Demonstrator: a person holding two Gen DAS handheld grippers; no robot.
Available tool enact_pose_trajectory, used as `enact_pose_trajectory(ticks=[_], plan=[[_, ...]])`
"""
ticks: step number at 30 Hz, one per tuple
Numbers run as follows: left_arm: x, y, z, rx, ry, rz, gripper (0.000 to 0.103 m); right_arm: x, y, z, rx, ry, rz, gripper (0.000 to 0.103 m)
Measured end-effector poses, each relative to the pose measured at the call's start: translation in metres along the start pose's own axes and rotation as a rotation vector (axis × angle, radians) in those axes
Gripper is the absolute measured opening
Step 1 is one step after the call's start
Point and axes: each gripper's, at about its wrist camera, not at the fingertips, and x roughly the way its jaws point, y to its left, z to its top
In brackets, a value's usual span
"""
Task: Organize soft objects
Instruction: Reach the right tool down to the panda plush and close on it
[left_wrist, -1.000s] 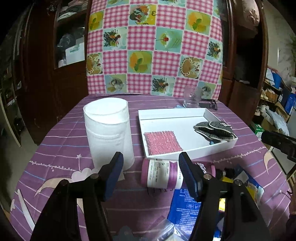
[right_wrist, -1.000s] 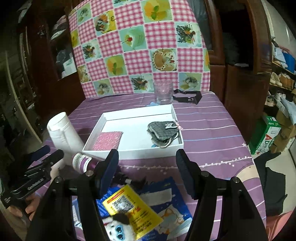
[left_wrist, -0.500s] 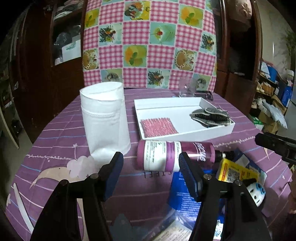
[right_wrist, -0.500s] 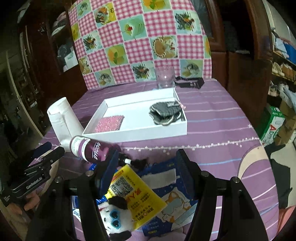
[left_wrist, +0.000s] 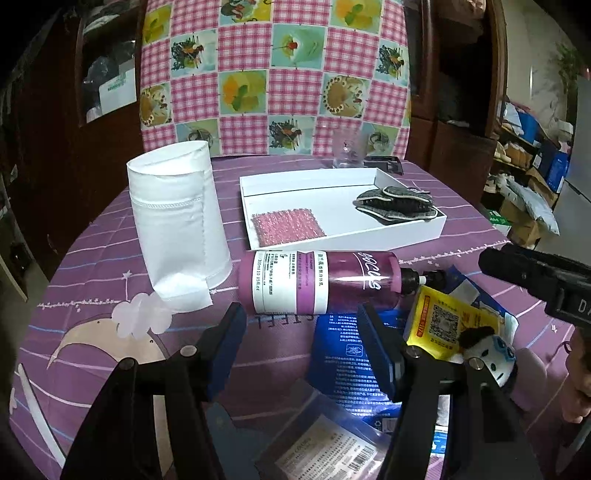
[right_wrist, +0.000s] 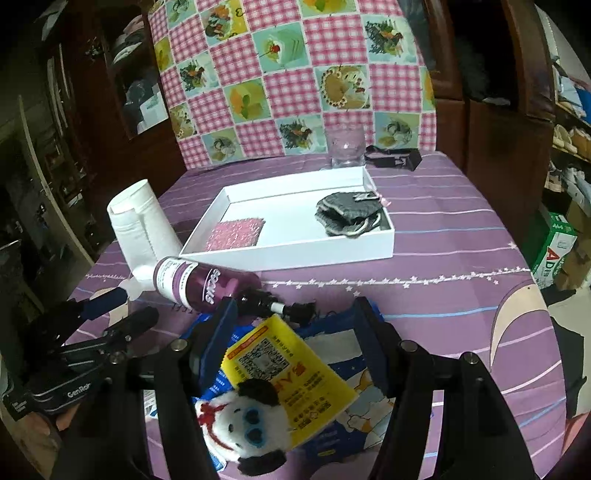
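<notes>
Purple counter (left_wrist: 92, 266) carries a white tray (left_wrist: 406, 230); left claw (left_wrist: 301, 349) released before the bottle (left_wrist: 317, 282), right claw (right_wrist: 295, 334) released over the panda toy (right_wrist: 245, 424)

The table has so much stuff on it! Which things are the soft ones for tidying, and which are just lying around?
For the job:
- plush panda
- grey knitted gloves, in the white tray
- pink sparkly cloth, in the tray
- white fabric roll, probably

Just lying about:
- purple bottle on its side
- glass cup
- yellow packet
- blue packet
</notes>
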Motion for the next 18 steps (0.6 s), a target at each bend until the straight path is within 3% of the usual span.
enact_pose_trajectory(ticks=[18], plan=[[-0.004,-0.004,-0.001,0.006,0.031,-0.003,0.063,0.000,0.025,-0.015,-0.102,0.070,-0.046,0.065]])
